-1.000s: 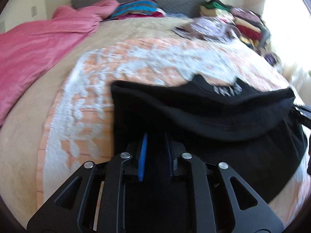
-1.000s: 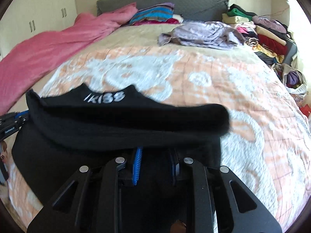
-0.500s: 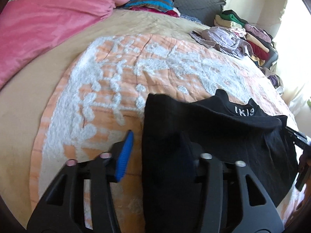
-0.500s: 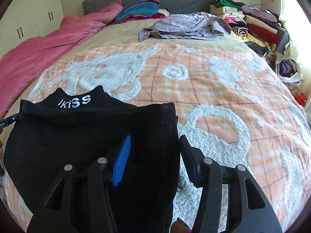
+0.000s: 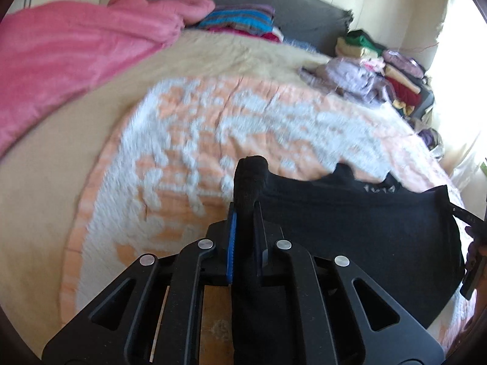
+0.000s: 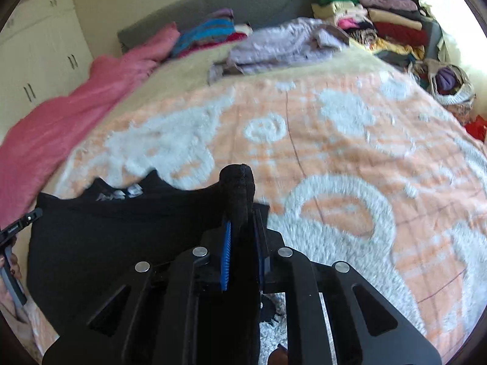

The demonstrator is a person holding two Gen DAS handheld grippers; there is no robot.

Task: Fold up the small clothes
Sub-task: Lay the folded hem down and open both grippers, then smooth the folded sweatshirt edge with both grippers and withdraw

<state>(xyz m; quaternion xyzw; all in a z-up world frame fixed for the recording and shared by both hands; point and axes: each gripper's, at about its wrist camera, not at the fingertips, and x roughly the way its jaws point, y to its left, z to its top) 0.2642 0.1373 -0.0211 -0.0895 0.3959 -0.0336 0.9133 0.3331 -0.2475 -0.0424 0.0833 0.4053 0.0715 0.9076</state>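
A small black garment [image 5: 359, 225] with white lettering at the neck lies on the near edge of the orange and white bedspread [image 5: 213, 140]. My left gripper [image 5: 245, 213] is shut on its left corner, and a bunched fold sticks up between the fingers. My right gripper [image 6: 243, 217] is shut on its right corner in the same way. The garment [image 6: 121, 231] stretches between the two grippers. Each view shows the other gripper at its edge.
A pink blanket [image 5: 70, 60] covers the bed's left side. A lilac garment [image 6: 283, 45] lies at the far end. Folded clothes [image 6: 383, 24] are stacked at the back right. A grey headboard [image 5: 274, 9] and striped clothes [image 5: 240, 21] are behind.
Both grippers opened half a second ago over the laid-down garment. Now both have shut again on its corners and lifted a fold of cloth.
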